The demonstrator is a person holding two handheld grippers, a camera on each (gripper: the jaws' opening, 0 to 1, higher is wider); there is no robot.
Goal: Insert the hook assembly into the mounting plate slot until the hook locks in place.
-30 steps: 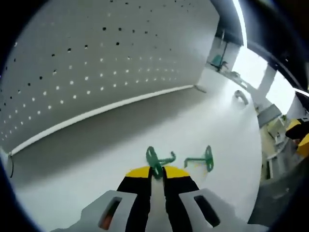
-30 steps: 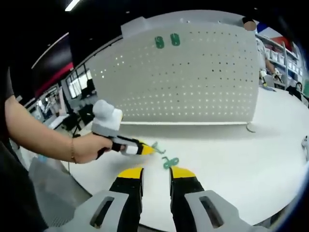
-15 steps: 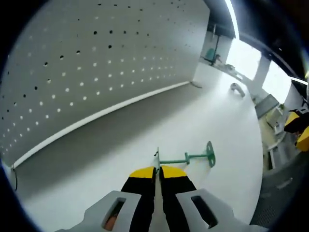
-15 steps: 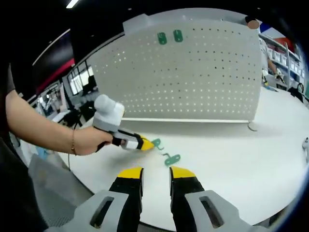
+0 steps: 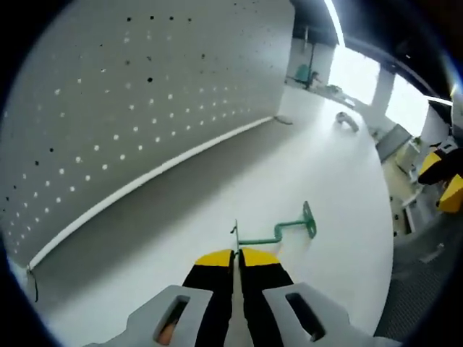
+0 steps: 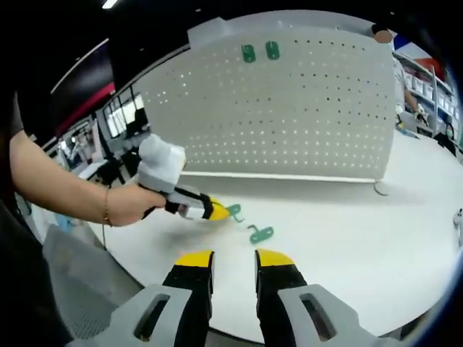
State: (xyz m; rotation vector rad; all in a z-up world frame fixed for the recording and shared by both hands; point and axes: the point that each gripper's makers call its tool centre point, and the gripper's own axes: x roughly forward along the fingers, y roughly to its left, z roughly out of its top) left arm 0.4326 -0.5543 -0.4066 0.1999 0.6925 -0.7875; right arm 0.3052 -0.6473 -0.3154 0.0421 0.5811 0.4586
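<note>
We see the pegboard (image 6: 289, 116) standing upright on the white table (image 6: 376, 238), two green plates (image 6: 260, 52) mounted near its top edge. Compared with a second ago, the left gripper (image 6: 217, 210) has lifted its green hook (image 6: 233, 211) off the table; its jaws are closed on the hook's thin edge (image 5: 235, 233). A second hook (image 6: 260, 233) lies on the table just beside it. The person's hand (image 6: 126, 204) holds that gripper level. Our right gripper (image 6: 234, 260) hovers with its jaws parted, holding nothing.
</note>
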